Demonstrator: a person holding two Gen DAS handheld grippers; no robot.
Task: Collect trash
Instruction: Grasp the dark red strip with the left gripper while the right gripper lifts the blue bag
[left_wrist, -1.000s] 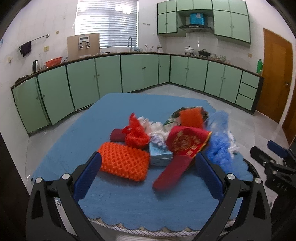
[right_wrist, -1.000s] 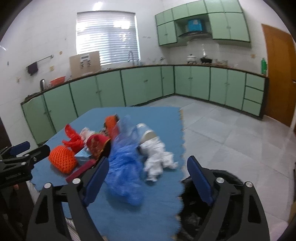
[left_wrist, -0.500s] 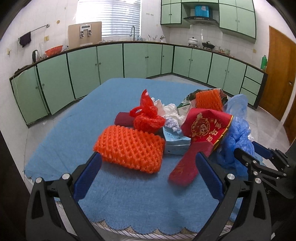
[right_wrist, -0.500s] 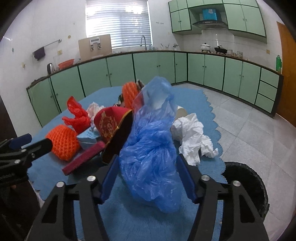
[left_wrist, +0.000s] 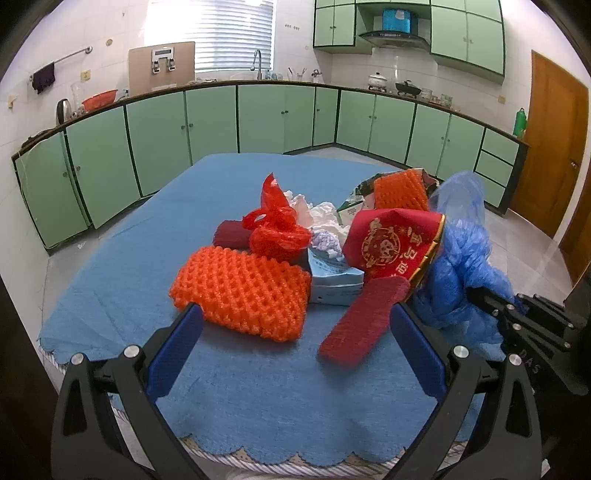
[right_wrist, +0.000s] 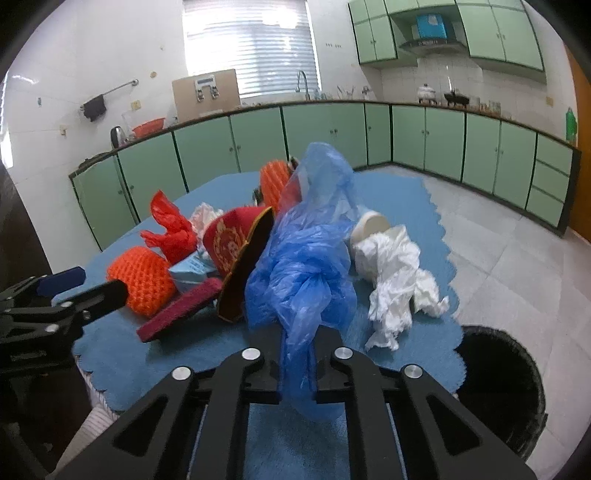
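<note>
Right gripper (right_wrist: 297, 363) is clamped tight on the crumpled blue plastic bag (right_wrist: 303, 258), with the plastic bunched between the two black fingers and spilling out above and below them. Its jaws have just been closing, and the bag is what ended up between them. From the left wrist view you can see the same bag (left_wrist: 460, 266) pinched at the right edge of the pile, with the right gripper's black fingers coming in from the right.

Left gripper (left_wrist: 295, 325) is spread wide, blue pads well apart and nothing between them. It hangs over the near edge of the blue mat (left_wrist: 258, 387), pointed at the orange foam net (left_wrist: 240, 291) and the dark red flat strip (left_wrist: 364, 317), not touching either as far as I can tell.

Rest of the trash sits heaped mid-mat: a red plastic bag (left_wrist: 275, 229), a red pouch with gold print (left_wrist: 395, 243), a light blue carton (left_wrist: 332, 280), and white crumpled paper (right_wrist: 397, 273) just right of the blue bag. The black bin (right_wrist: 502, 387) stands on the floor beside the mat's right edge.
</note>
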